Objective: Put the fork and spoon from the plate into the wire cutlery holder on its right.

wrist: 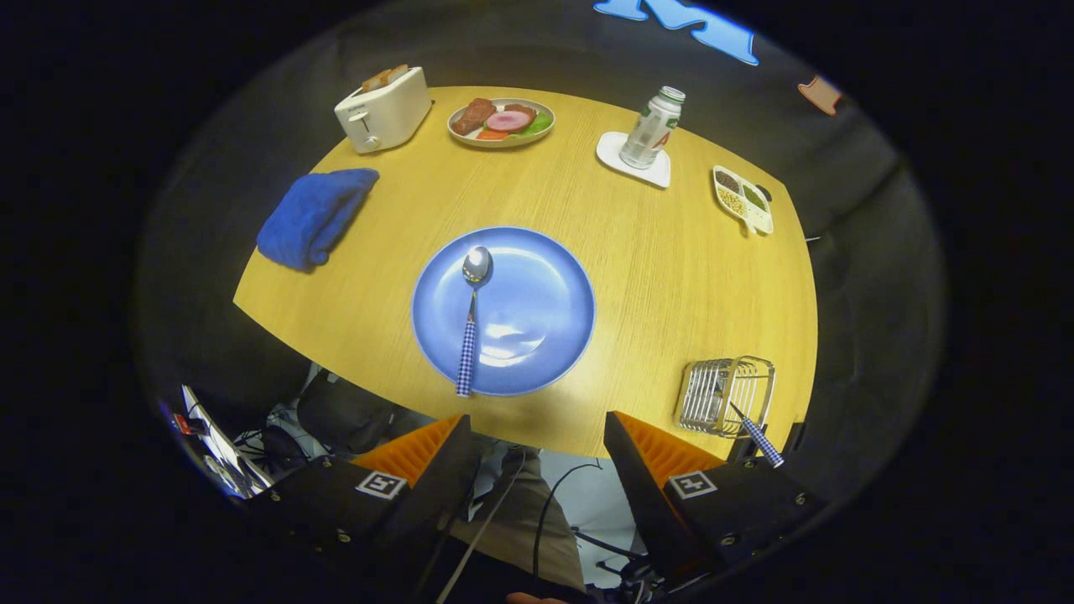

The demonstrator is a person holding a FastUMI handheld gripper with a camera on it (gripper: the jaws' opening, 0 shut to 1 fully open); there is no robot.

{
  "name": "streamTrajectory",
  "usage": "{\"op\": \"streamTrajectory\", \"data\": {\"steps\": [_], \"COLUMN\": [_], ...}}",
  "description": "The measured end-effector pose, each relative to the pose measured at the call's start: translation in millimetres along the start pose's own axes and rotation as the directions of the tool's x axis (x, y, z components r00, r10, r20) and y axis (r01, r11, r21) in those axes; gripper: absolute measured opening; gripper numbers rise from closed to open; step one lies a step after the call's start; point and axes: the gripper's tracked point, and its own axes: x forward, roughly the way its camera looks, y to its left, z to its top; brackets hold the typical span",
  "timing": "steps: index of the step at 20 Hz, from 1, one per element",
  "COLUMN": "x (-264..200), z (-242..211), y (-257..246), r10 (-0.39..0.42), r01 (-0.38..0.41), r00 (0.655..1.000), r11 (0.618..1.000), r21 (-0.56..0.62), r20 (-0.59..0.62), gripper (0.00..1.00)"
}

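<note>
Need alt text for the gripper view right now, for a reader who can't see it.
The open, empty gripper hovers near the table edge, just short of a blue plate holding a spoon. A checked-handled utensil already leans in the wire cutlery holder to the plate's right.

My one camera rides on the gripper (537,449) and looks forward along its two fingers, which stand wide apart with nothing between them. I am held high, off the near edge of the wooden table (663,277), tilted down across it. The blue plate (537,310) lies just ahead of the fingers; the toaster (383,109) at the far edge looks small.
</note>
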Motion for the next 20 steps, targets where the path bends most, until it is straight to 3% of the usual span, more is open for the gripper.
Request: {"op": "streamTrajectory", "data": {"steps": [17,20], "x": [96.9,102.1], "z": [8.4,12.5], "y": [52.2,55.5], "r10": [0.105,0.110], "r01": [-0.099,-0.104], "r00": [0.993,0.993], "r11": [0.990,0.988], "r21": [0.102,0.112], "r20": [-0.049,-0.047], "gripper": [0.97,0.87]}}
